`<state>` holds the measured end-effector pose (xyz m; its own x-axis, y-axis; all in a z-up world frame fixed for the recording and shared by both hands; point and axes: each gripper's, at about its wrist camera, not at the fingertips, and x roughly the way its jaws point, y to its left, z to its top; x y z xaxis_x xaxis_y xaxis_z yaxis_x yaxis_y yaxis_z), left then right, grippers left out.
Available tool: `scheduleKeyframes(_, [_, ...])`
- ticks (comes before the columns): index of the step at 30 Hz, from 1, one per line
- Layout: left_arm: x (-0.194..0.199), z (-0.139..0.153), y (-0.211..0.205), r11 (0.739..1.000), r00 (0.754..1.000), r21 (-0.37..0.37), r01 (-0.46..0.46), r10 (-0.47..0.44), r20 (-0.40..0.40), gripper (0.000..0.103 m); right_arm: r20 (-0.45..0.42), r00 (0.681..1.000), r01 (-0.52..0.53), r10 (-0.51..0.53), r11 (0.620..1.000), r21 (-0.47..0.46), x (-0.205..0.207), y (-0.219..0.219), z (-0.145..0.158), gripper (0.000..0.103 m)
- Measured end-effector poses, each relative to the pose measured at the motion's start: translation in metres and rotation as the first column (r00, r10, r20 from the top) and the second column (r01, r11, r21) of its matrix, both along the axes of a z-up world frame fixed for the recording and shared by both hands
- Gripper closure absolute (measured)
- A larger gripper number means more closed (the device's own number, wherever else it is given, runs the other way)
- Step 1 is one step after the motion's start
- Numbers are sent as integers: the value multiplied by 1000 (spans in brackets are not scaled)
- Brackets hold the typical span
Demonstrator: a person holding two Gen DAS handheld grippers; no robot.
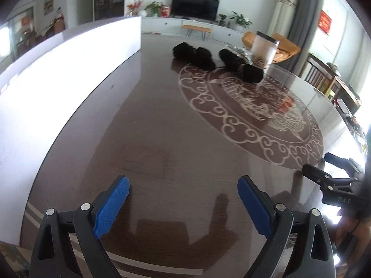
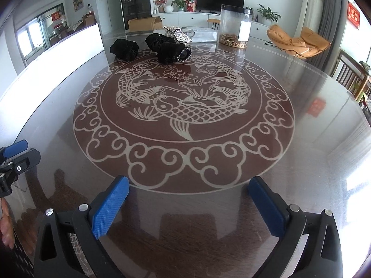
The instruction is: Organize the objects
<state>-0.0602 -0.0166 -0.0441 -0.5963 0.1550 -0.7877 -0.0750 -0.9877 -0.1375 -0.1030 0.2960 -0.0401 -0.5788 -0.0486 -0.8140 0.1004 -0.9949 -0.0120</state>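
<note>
Three black fuzzy bundles lie at the far side of the dark round table (image 2: 313, 173): one at the left (image 2: 124, 48), one behind (image 2: 155, 40), one in front with a beaded end (image 2: 171, 51). In the left wrist view they show as a left pair (image 1: 193, 55) and a right roll (image 1: 241, 66). A glittery silver item (image 2: 178, 33) lies just behind them. My left gripper (image 1: 183, 188) is open and empty over the near table. My right gripper (image 2: 189, 192) is open and empty, far from the bundles.
A clear jar (image 2: 235, 26) with dried bits in its bottom stands at the far right of the table. A white panel (image 1: 58, 69) runs along the table's left edge. The table has a fish medallion (image 2: 183, 106). Chairs stand at the right.
</note>
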Motion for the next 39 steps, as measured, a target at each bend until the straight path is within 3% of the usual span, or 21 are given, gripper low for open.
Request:
scheduleKeyframes(4, [2,0,-5,1000,1000,6,-19,19,-1,8,0,1000,1,-1,1000,3,3,0,-2,0])
scheduleKeyframes(11, [4,-2,6,995,1000,-96,-4,5,5,8,0,1000,-1,1,1000,3,3,0,-3,0])
scheduleKeyframes(19, [4,-4,11,990,1000,-140,4,-3,14,2,0,1000,-1,1,1000,3,3,0,-3,0])
scheduleKeyframes(39, [4,-5,11,990,1000,-140,3,0,16,0,0,1000,-4,4,1000,2,3,0,-3,0])
